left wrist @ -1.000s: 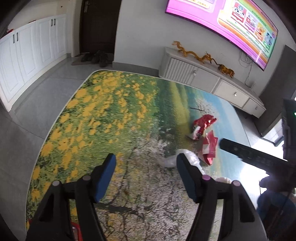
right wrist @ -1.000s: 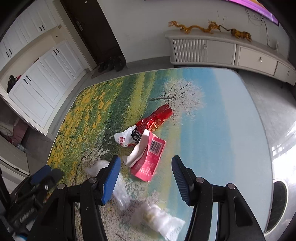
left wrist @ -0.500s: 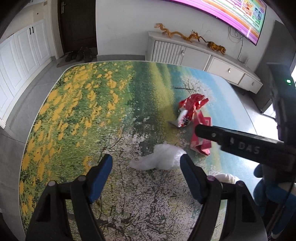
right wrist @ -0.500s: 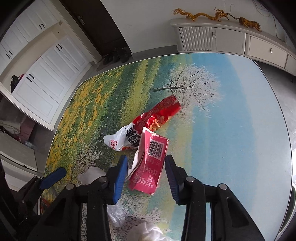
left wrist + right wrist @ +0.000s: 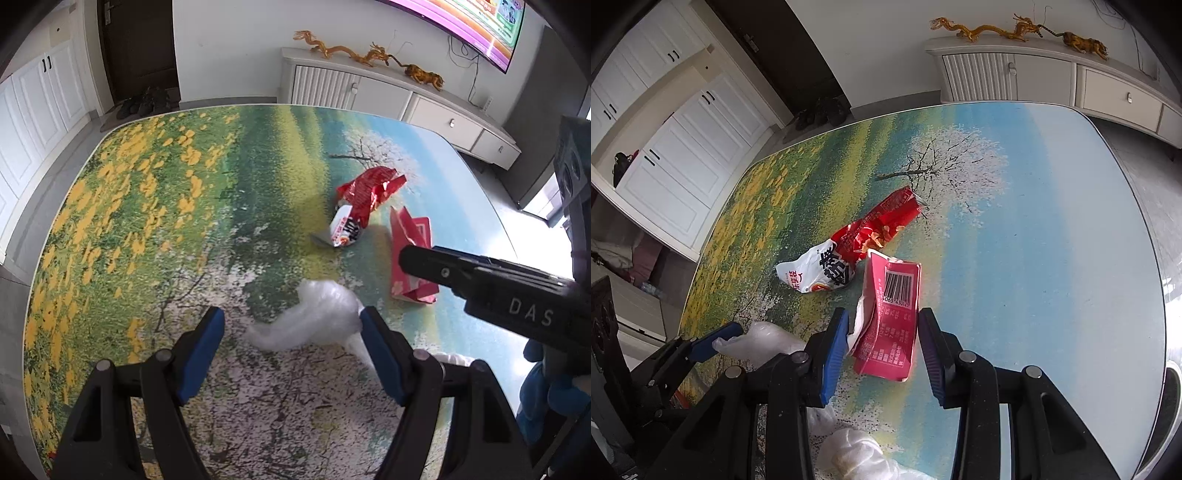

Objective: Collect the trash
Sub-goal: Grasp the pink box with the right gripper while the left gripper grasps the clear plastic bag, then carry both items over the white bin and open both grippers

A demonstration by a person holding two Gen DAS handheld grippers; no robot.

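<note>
A flattened pink carton (image 5: 890, 317) with a barcode lies on the table; it also shows in the left wrist view (image 5: 412, 258). My right gripper (image 5: 882, 350) is open, with the carton's near end between its blue pads, not clamped. A red and white snack bag (image 5: 849, 251) lies just beyond; the left wrist view shows it too (image 5: 360, 206). My left gripper (image 5: 291, 354) is open around a crumpled clear plastic wrap (image 5: 314, 317), which shows at left in the right wrist view (image 5: 764, 341).
The table (image 5: 147, 192) has a landscape print with yellow flowers. Another white plastic wad (image 5: 857, 454) lies near the front edge. A white TV cabinet (image 5: 1052, 77) stands behind, white cupboards (image 5: 676, 162) to the left.
Both grippers have moved forward and lower. The right gripper's jaws now straddle the pink carton. The left gripper's jaws now flank the clear plastic wrap.
</note>
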